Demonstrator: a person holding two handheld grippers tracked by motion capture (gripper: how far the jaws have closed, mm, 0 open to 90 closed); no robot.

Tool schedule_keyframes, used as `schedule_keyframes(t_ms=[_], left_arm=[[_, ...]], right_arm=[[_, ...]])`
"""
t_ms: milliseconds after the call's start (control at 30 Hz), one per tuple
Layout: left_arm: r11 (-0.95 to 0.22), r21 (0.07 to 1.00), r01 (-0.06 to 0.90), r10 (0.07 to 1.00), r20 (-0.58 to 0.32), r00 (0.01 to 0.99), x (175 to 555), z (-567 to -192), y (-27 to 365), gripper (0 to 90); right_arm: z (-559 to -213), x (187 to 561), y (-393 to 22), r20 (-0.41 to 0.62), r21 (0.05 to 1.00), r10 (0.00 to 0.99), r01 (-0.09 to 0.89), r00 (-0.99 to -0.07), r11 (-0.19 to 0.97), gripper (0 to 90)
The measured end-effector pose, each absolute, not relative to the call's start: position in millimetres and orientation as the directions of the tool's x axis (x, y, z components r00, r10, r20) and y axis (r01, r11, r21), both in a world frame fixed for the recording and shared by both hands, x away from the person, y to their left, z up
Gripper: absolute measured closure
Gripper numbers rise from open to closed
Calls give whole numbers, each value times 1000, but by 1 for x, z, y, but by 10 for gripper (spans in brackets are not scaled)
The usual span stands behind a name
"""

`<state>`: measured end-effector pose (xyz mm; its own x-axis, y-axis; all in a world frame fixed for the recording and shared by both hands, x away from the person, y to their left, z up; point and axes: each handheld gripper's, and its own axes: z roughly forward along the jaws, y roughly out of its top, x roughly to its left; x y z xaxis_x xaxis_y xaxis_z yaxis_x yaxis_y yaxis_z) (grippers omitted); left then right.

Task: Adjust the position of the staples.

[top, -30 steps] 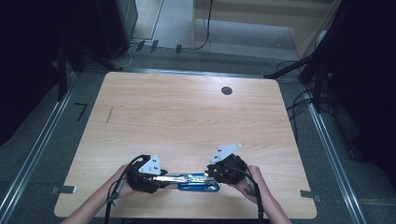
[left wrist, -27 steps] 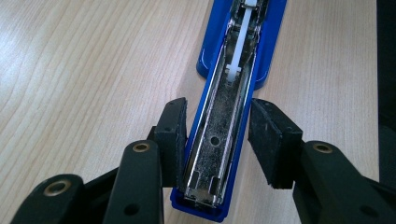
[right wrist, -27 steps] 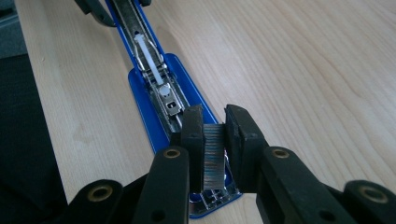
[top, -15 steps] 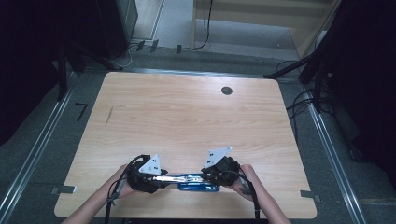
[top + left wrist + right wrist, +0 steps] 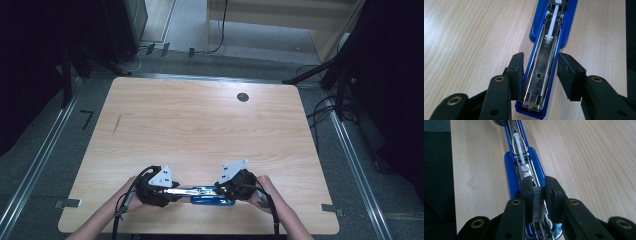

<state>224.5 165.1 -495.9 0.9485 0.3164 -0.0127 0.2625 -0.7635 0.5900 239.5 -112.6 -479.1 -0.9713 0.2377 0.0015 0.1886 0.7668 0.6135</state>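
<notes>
The left gripper [image 5: 540, 73] is clamped on the open blue stapler [image 5: 544, 60] lid. At three o'clock, the right gripper [image 5: 539, 195] pinches a staple strip [image 5: 537, 202]. No readable writing.

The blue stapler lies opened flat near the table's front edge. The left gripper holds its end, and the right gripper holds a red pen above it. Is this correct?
Not quite. The right gripper holds no red pen: the right gripper view shows a strip of staples between its pads, over the stapler. The rest is right: the left gripper clamps the stapler's end.
</notes>
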Motion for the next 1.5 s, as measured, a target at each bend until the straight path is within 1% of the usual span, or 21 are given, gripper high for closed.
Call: schedule_keyframes(t_ms=[333,800,1333,1500], left_arm=[[-762,592,265,317,-16,948,225,-496,165,578],[-761,591,267,318,-18,948,225,-497,165,577],[-761,593,265,318,-15,948,225,-497,164,577],[-762,592,263,317,-15,948,225,-497,164,577]], right_arm=[[-477,240,-114,-17,630,221,161,-975,760,797],[-483,242,-120,-8,620,209,159,-978,769,795],[-482,241,-122,-33,625,174,115,-984,772,795],[-484,240,-121,-49,603,164,102,-985,791,793]])
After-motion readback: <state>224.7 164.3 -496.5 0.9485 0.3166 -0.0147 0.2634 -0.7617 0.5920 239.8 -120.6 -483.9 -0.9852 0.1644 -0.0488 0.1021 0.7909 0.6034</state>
